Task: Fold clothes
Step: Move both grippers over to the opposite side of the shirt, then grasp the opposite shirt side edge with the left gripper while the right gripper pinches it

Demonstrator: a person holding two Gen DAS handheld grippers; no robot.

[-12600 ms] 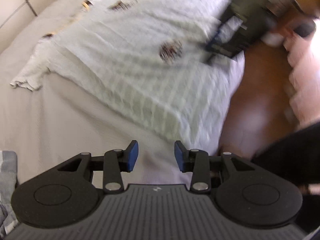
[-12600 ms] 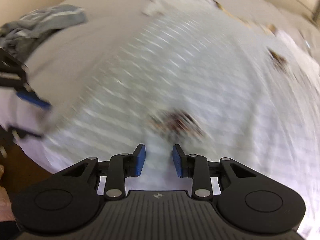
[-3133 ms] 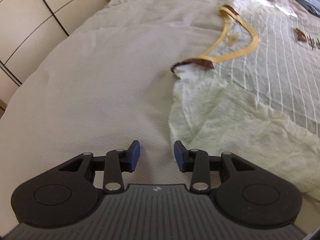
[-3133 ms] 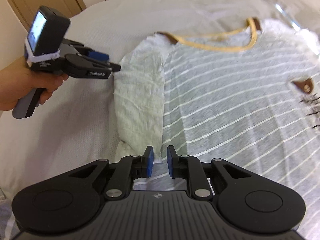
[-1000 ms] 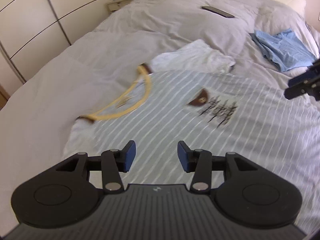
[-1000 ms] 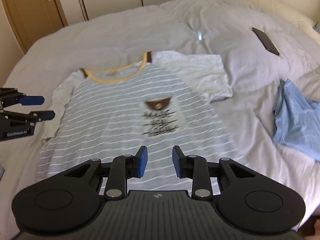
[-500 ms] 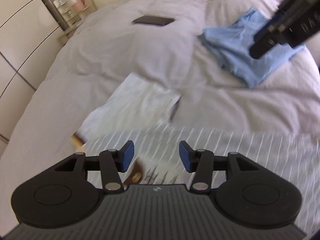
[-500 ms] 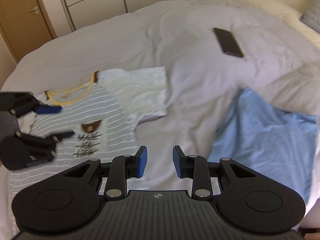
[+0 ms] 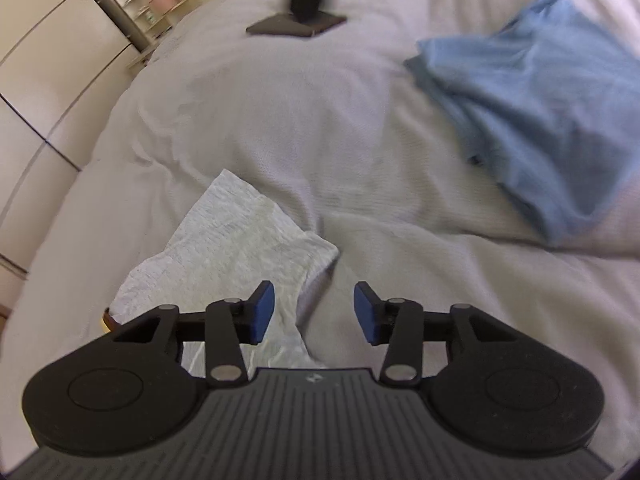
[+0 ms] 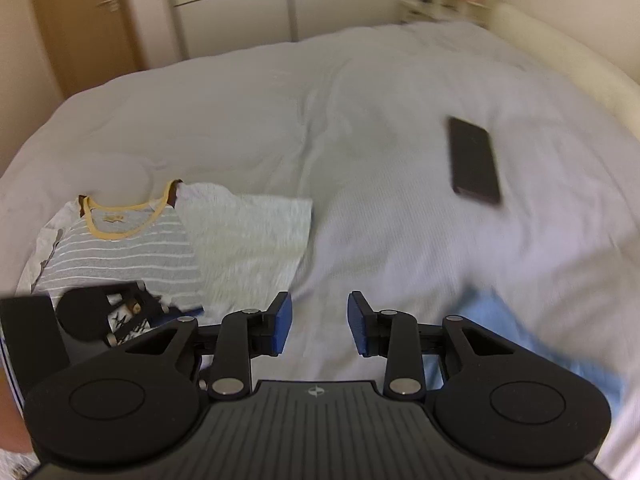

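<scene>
L gripper (image 9: 314, 317) and R gripper (image 10: 319, 322): jaws apart, nothing held. Striped tee (image 10: 120, 248) lies flat on bed (image 10: 360, 100), ahead-left of R gripper; one sleeve (image 9: 240, 236) spread out just ahead of L gripper, not tucked in. Blue garment (image 9: 540, 120) ahead-right of L, rumpled. Folding looks mostly left to do.

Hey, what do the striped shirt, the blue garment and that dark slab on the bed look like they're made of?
Striped shirt: soft knit, likely cotton jersey; matte, finely creased sleeve. Blue garment: thin matte fabric that drapes in folds, weave blurred. Dark slab: rigid, flat, smooth, probably a glass-fronted phone, though blur hides detail.
</scene>
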